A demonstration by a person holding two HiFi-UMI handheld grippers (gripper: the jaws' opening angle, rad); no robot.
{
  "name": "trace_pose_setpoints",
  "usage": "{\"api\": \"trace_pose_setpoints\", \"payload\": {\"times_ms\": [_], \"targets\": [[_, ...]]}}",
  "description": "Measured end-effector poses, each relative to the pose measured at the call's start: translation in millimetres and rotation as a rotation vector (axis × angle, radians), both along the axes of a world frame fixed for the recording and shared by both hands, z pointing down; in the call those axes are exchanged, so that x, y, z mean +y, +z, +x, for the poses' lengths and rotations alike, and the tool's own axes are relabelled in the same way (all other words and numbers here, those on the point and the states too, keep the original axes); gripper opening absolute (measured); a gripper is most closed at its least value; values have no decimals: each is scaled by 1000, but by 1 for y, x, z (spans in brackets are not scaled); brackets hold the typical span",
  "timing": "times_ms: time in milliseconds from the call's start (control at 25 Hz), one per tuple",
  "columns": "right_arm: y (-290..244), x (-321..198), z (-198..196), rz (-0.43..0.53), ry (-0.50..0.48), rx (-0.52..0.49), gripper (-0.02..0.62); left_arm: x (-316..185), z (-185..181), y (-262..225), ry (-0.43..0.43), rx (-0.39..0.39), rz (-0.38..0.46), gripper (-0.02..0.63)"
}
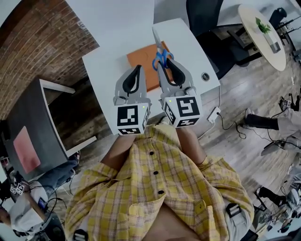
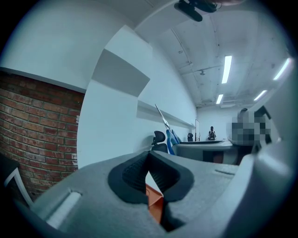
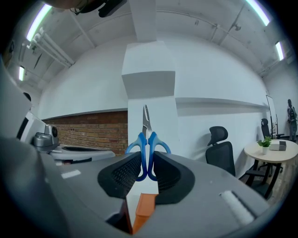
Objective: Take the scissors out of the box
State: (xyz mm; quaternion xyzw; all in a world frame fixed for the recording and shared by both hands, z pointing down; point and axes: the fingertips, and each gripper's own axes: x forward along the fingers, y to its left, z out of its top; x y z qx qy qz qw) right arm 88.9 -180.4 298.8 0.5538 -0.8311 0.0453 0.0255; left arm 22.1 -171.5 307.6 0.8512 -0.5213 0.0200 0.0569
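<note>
My right gripper (image 1: 164,67) is shut on the blue-handled scissors (image 1: 161,55), which it holds in the air above the orange box (image 1: 140,71) on the white table (image 1: 106,63). In the right gripper view the scissors (image 3: 146,145) stand upright with their handles pinched between the black pads (image 3: 122,175) and the closed blades pointing up; the orange box (image 3: 144,208) shows below the right gripper (image 3: 147,163). My left gripper (image 1: 137,69) hovers beside it, shut with nothing in it. In the left gripper view the left gripper (image 2: 149,160) has its tips together, the box (image 2: 156,203) lies beneath, and the scissors (image 2: 169,134) rise at the right.
A grey cabinet (image 1: 33,127) stands left of the table by a brick wall. A black office chair (image 1: 203,14) and a round table (image 1: 275,54) with a plant are at the far right. A power strip (image 1: 214,113) and cables lie on the wooden floor.
</note>
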Motion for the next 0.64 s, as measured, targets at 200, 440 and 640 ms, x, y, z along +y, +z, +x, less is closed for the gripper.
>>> {"api": "trace_pose_setpoints", "payload": {"times_ms": [200,440,640], "targets": [[-7,-1,2,17,4,-3,92,-1,2,-5,0,1,12,3],[-11,0,-5,28,-5,3,92,-1,-1,-10,2,-1,28,3],[-14,3,-7,35,-6,4,92,1,-1,-12,2,0,30,3]]}}
